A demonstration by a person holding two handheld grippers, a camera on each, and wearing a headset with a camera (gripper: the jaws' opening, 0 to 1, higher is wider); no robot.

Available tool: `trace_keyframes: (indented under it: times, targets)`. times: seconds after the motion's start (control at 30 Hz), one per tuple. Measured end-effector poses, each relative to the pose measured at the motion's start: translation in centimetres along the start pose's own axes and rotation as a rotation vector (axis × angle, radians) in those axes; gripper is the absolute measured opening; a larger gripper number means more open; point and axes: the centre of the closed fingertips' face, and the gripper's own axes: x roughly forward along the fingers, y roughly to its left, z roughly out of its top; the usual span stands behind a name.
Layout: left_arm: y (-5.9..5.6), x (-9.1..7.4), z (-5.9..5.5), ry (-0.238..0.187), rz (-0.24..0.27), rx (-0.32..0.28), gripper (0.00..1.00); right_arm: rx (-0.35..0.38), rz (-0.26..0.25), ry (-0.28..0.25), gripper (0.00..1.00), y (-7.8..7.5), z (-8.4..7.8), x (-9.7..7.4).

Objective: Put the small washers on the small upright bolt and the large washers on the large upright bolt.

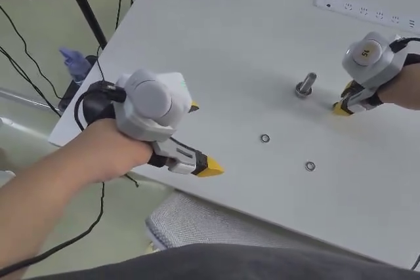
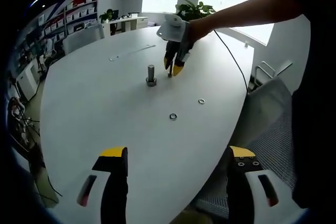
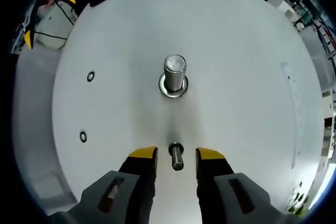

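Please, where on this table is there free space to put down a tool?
Free: the wide bare table left of the large bolt, up to the power strip. Crowded: near the right gripper, whose jaws flank the small bolt, and by the washers.

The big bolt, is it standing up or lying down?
Standing up. The big bolt rests on its wide head on the table, with its shaft pointing straight up.

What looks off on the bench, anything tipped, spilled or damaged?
Nothing stands out. The large bolt and the small bolt both stand upright, the small one between the open jaws of the right gripper. One washer and a second washer lie flat on the table, not yet on a bolt.
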Motion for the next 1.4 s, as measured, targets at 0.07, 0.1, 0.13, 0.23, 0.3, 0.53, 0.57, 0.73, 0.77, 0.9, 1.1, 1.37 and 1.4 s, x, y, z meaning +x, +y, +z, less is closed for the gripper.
trace_keyframes:
  times: [0.07,0.1,0.13,0.23,0.3,0.53,0.57,0.73,0.77,0.9,1.1,1.37,1.4]
  targets:
    - [0.1,-0.1,0.1,-0.006,0.004,0.002,0.77,0.002,-0.002,-0.001,0.30,0.0,0.0,-0.4]
    - [0.1,-0.1,0.2,-0.006,0.005,0.002,0.77,0.007,-0.002,-0.007,0.30,0.0,0.1,-0.6]
    - [0.1,-0.2,0.2,-0.008,0.005,0.004,0.77,0.012,0.000,-0.010,0.30,0.0,0.1,-0.8]
    - [0.0,-0.3,0.5,-0.014,0.006,0.012,0.77,0.020,0.003,-0.015,0.30,0.1,0.1,-1.3]
    - [-0.1,-0.3,0.7,-0.017,0.004,0.014,0.77,0.020,0.002,-0.020,0.30,0.0,0.2,-1.7]
    - [-0.2,-0.4,0.9,-0.011,-0.002,0.038,0.77,0.019,-0.015,-0.035,0.30,-0.4,0.5,-3.5]
    - [-0.2,-0.4,0.9,-0.011,-0.004,0.039,0.76,0.023,-0.017,-0.041,0.30,-0.5,0.6,-3.8]
    - [-0.3,0.0,0.7,-0.006,-0.014,0.042,0.76,0.035,-0.021,-0.063,0.30,-0.5,0.7,-3.9]
    - [-0.3,0.1,0.6,-0.003,-0.016,0.049,0.76,0.032,-0.021,-0.061,0.30,-0.3,0.5,-3.6]
    - [-0.2,0.0,0.9,-0.011,-0.013,0.052,0.76,0.014,-0.025,-0.056,0.30,0.6,0.4,-4.2]
    - [-0.2,-0.3,1.2,-0.015,-0.006,0.058,0.76,0.032,-0.023,-0.076,0.30,1.3,0.9,-5.2]
    - [-0.5,-0.7,1.1,-0.018,-0.002,0.053,0.76,0.030,-0.014,-0.101,0.30,3.7,1.5,-5.8]
    - [-0.5,-0.7,1.1,-0.021,-0.002,0.054,0.76,0.018,-0.010,-0.095,0.30,4.2,1.4,-5.8]
